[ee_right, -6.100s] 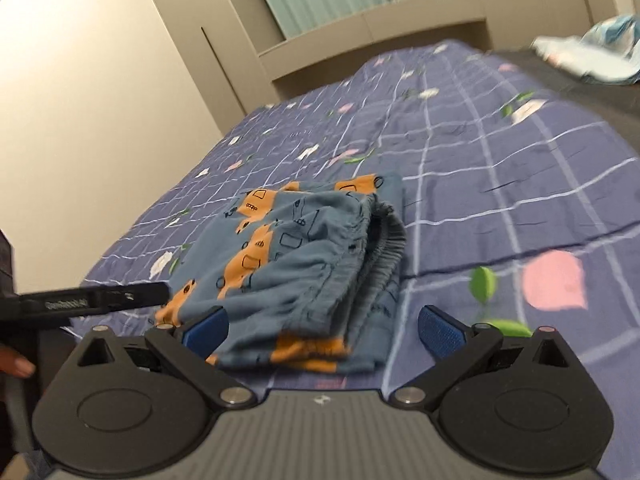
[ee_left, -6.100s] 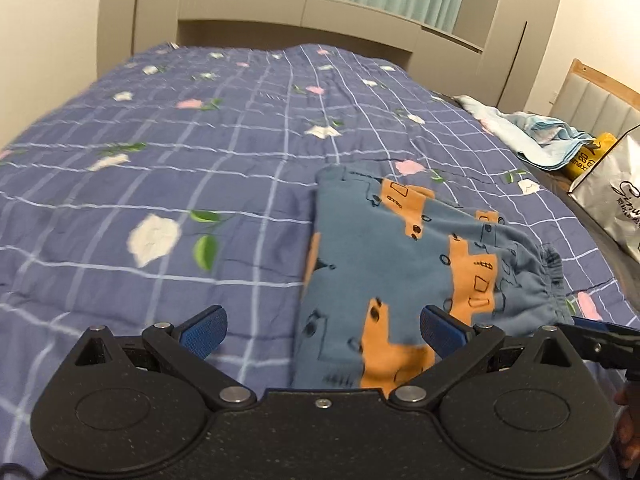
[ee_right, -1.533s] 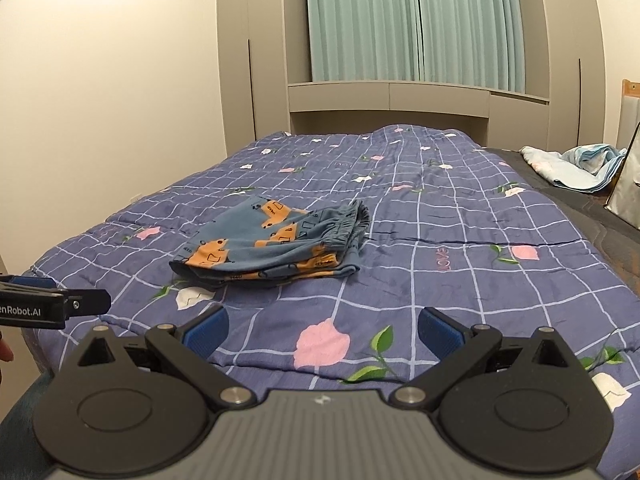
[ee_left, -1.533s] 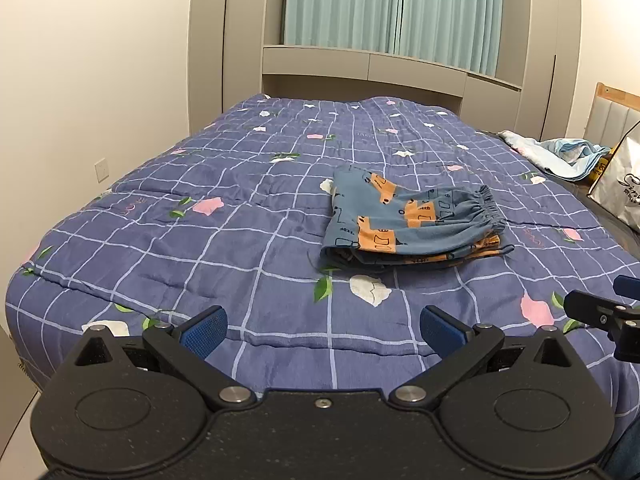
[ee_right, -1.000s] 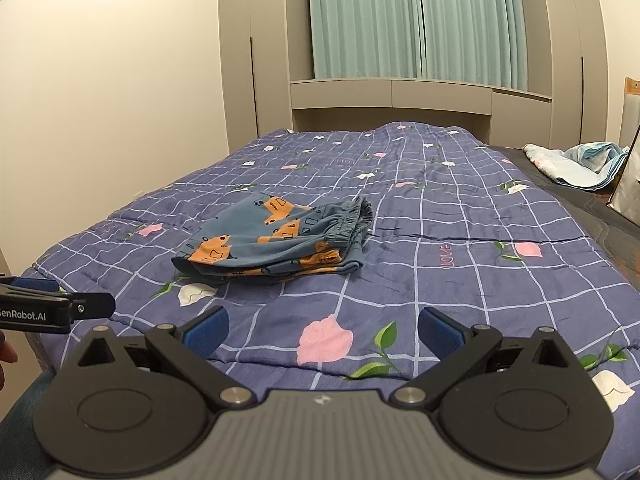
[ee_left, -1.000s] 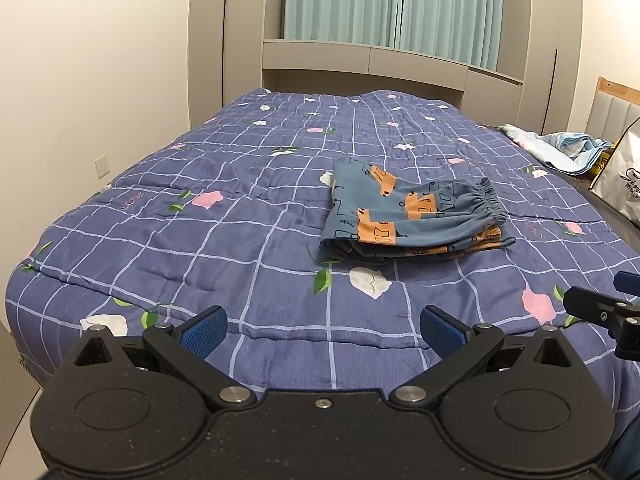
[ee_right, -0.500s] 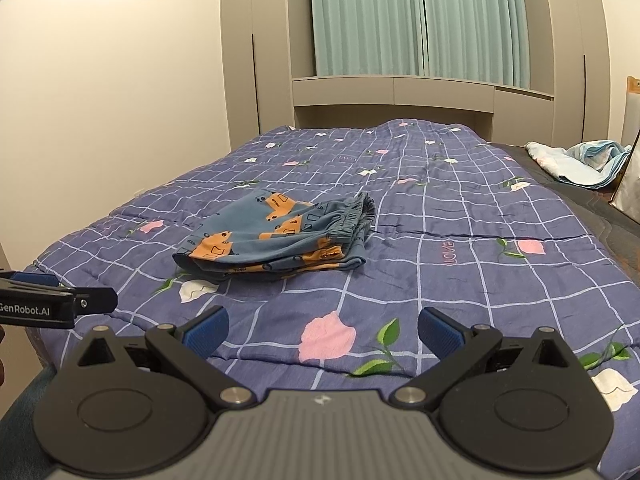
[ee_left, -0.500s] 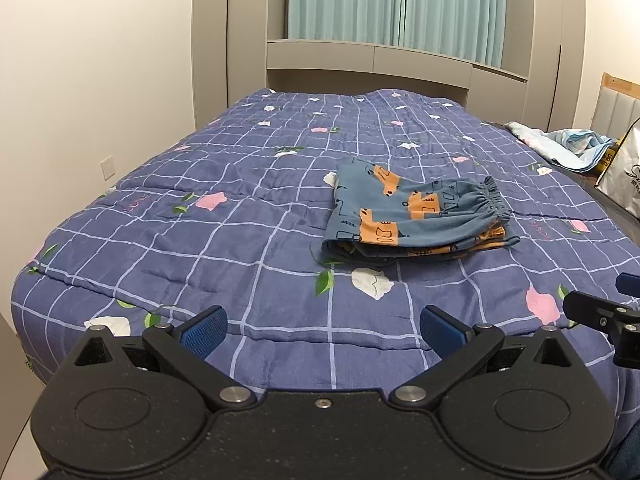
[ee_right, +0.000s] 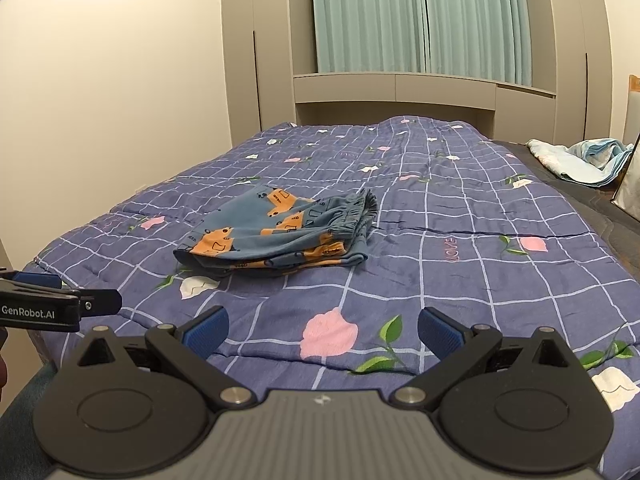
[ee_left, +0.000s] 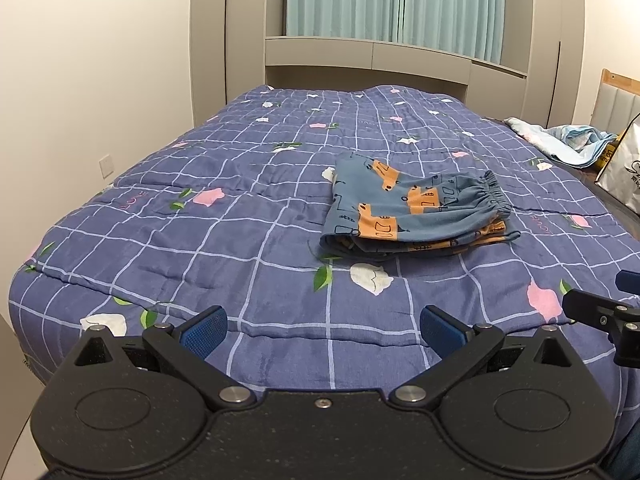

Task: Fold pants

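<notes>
Folded pants on the bed, both grippers held clear and empty.

The pants [ee_left: 416, 210] lie as a compact folded stack right of centre in the left wrist view and just left of centre in the right wrist view, resting on the blue checked bedspread [ee_left: 224, 240] with the gathered waistband toward the right. The left gripper [ee_left: 320, 326] sits at the bottom of its frame with its fingers [ee_left: 202, 330] spread apart and nothing between them; the right gripper [ee_right: 322, 324] is likewise spread and empty, well apart from the stack. The folding looks complete, so the step in hand is most likely just staying clear: keep both tools low and near the bed's front edge, and avoid brushing the stack, since its loose lower layers could slide out of line. If tidying is wanted, press lightly on top, not at the edges.
</notes>
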### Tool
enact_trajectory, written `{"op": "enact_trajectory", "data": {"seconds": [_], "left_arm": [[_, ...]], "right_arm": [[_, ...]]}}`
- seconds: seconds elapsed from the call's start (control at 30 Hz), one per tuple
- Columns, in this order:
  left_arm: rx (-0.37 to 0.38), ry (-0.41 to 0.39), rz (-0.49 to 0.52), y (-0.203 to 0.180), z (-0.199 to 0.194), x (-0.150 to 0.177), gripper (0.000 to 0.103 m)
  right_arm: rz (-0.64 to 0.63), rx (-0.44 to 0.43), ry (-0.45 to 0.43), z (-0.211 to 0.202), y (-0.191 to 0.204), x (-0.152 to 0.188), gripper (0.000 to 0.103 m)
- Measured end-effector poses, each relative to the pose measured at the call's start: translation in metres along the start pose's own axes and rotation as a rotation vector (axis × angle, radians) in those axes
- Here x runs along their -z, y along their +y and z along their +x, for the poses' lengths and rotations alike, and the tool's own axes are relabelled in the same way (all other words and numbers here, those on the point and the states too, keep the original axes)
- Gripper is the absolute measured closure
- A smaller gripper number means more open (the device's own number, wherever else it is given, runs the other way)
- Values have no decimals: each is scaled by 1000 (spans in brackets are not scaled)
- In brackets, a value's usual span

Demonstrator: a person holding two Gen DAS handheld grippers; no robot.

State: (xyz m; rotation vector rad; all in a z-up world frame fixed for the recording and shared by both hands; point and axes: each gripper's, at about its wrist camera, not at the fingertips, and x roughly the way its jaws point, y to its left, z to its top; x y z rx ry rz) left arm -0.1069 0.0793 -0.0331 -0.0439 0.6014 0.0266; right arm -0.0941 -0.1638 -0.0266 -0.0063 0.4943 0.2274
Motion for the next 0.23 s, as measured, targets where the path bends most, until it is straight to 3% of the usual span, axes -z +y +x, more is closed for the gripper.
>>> {"op": "enact_trajectory", "data": {"seconds": [0.23], "left_arm": [[5, 6, 2, 0, 3, 0, 1]], "right_arm": [[0, -2, 5, 1, -1, 1, 0]]}}
